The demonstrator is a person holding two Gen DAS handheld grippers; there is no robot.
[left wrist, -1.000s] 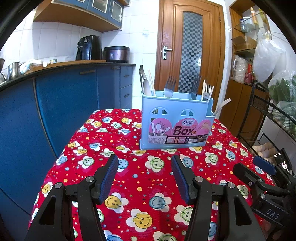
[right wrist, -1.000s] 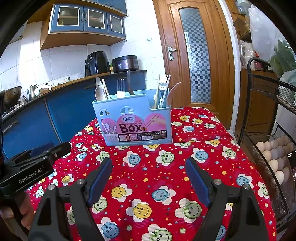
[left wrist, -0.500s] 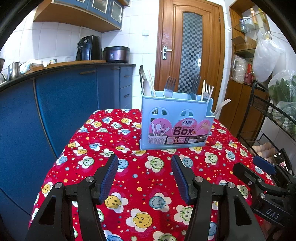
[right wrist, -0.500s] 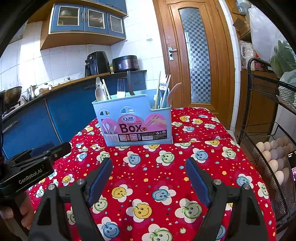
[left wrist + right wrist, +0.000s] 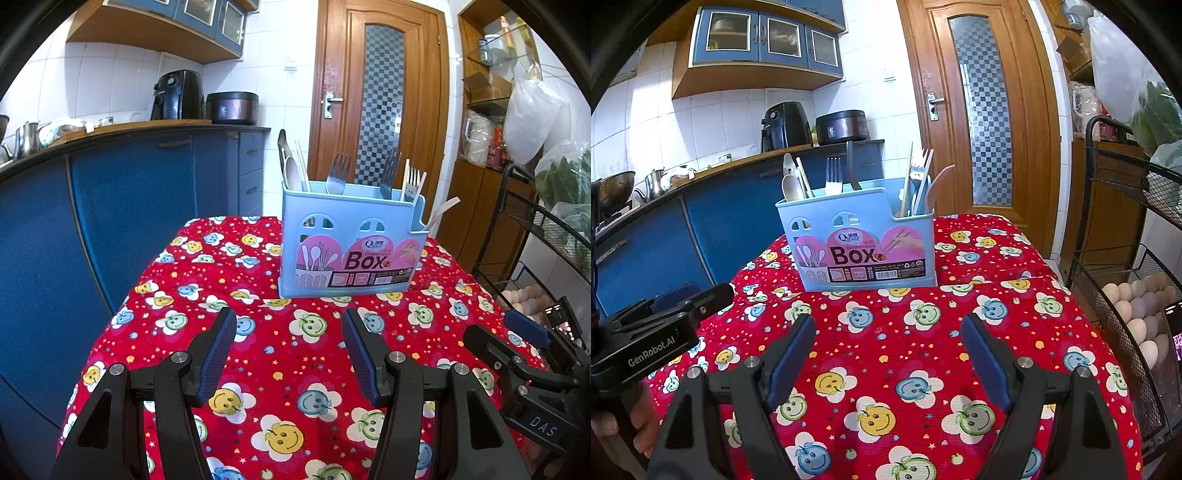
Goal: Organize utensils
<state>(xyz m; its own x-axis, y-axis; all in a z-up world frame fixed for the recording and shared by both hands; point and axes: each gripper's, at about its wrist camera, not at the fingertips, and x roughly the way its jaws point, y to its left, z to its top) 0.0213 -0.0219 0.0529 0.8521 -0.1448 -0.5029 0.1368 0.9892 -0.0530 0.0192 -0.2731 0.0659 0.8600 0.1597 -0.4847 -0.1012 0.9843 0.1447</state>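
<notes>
A light blue utensil box (image 5: 351,240) (image 5: 860,243) with a pink "Box" label stands upright on the red smiley-print tablecloth (image 5: 258,332) (image 5: 923,332). Forks (image 5: 337,173) (image 5: 833,176), spoons (image 5: 291,173) (image 5: 792,186), chopsticks (image 5: 302,162) (image 5: 907,177) and a knife (image 5: 851,166) stick up from its compartments. My left gripper (image 5: 288,332) hangs open over the cloth in front of the box, nothing between its fingers. My right gripper (image 5: 888,336) is open wider, also empty, short of the box. Each gripper shows at the edge of the other's view.
Blue kitchen cabinets (image 5: 129,206) run along the left with an air fryer (image 5: 177,94) and a cooker (image 5: 231,107) on the counter. A wooden door (image 5: 376,110) stands behind the table. A black wire rack with eggs (image 5: 1137,310) sits close on the right.
</notes>
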